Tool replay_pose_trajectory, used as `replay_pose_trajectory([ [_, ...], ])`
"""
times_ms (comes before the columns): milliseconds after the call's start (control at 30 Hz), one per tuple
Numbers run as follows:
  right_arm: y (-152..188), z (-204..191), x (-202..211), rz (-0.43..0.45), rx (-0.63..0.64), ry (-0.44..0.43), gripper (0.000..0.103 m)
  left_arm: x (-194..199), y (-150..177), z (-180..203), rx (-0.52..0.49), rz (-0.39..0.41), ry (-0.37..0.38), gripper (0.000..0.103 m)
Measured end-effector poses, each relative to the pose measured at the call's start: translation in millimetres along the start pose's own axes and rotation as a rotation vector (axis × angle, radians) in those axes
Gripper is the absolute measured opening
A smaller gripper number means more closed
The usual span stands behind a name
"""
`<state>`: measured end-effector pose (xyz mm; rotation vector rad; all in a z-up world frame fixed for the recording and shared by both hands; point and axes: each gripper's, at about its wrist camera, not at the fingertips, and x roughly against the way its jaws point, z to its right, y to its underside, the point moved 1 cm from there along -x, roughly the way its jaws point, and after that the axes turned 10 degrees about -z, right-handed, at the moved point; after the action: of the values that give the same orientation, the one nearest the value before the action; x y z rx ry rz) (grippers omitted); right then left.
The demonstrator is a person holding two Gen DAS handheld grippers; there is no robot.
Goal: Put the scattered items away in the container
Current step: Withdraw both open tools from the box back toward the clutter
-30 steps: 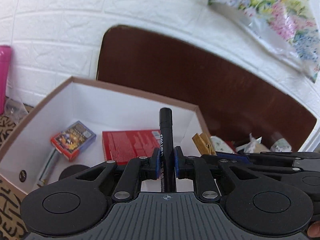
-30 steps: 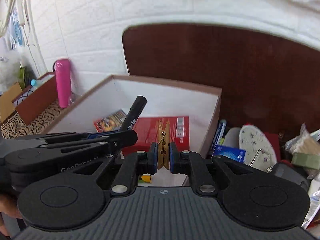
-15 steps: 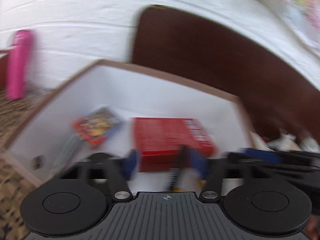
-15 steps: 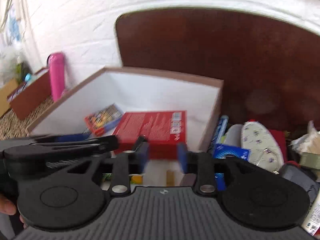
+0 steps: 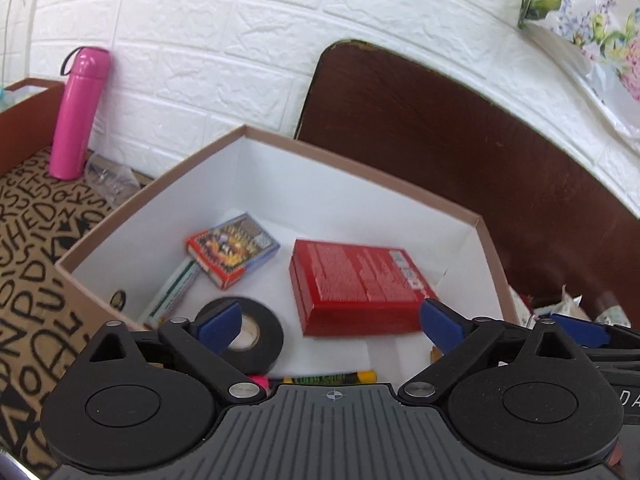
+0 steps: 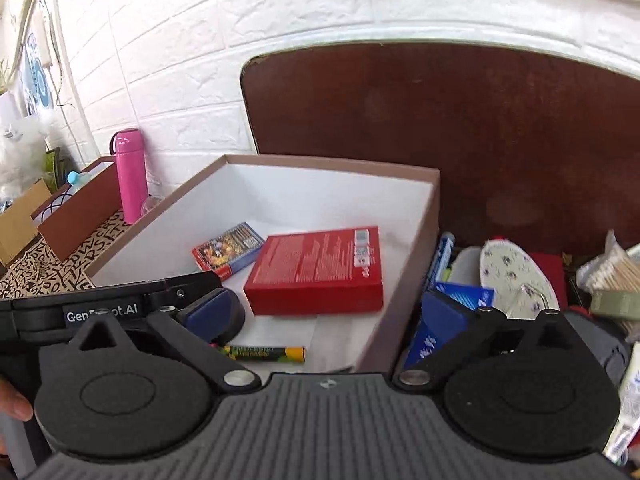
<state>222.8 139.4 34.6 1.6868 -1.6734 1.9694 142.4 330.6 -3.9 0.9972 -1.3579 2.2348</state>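
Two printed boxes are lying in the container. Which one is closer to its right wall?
The plain red box, the larger one. It lies toward the container's right wall; the smaller multicoloured box sits left of it, farther from that wall.

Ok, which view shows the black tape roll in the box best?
The left wrist view: the black tape roll lies near the front of the box, mostly visible behind one finger. In the right wrist view it is hidden behind the left tool.

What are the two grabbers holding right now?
Nothing. The left gripper and the right gripper are both wide open and empty, above the box.
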Motion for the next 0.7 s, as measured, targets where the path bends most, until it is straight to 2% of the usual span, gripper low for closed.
replay_pose_trajectory([
  [300,9.5,8.9,19.7,-0.010,-0.040,-0.007,0.102,14.3,8.4,13.6,-0.007,-0.008,0.032,0.102],
  [700,39.5,24.5,69.8,0.049,-0.033,-0.001,0.103,47.1,41.8,49.4,-0.034,0.009,0.071,0.102],
])
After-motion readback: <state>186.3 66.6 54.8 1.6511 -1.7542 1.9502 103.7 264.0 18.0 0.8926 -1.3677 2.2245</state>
